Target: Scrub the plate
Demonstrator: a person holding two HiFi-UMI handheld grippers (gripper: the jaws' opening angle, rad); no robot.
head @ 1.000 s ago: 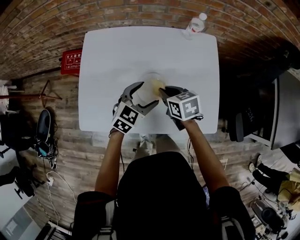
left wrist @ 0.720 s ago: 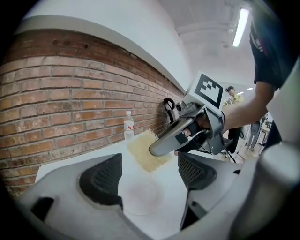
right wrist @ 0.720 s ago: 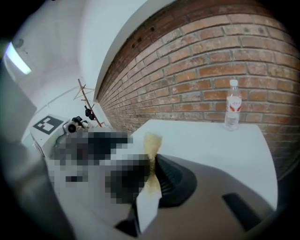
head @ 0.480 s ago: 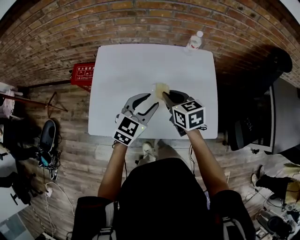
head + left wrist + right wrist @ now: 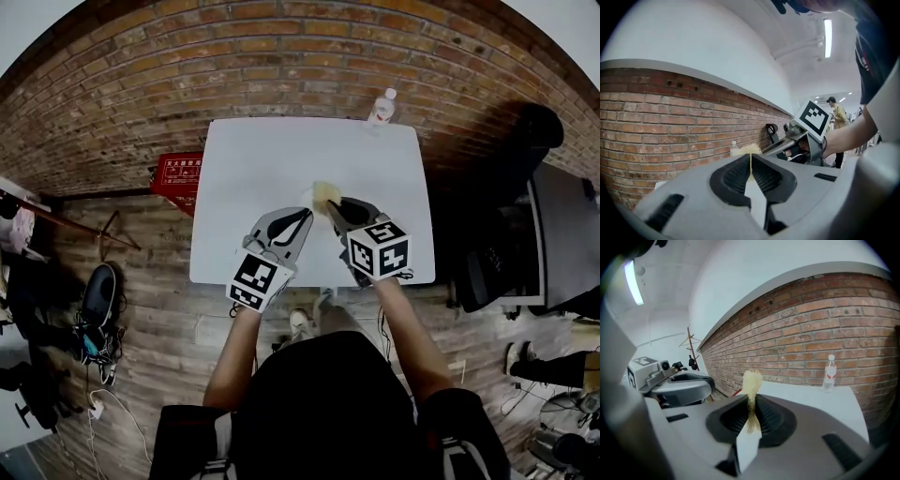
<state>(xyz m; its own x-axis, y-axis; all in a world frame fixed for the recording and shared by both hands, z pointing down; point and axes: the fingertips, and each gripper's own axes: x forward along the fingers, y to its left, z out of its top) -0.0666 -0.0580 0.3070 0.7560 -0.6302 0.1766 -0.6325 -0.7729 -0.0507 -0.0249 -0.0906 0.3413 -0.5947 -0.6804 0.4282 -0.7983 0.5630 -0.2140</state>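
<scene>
While the left gripper (image 5: 302,217) is closing its jaws flat together on nothing, the right gripper (image 5: 331,202) pinches a fuzzy yellow sponge (image 5: 325,192), touching a faint, pale round plate (image 5: 308,198) just ahead of both.

The grey left tool (image 5: 300,219) has snapped shut! Its jaws gaped wide a second ago and now meet with nothing between them. The head view has lifted too, so the white rectangular desk (image 5: 244,159) looks smaller, with more brick floor around it.
</scene>
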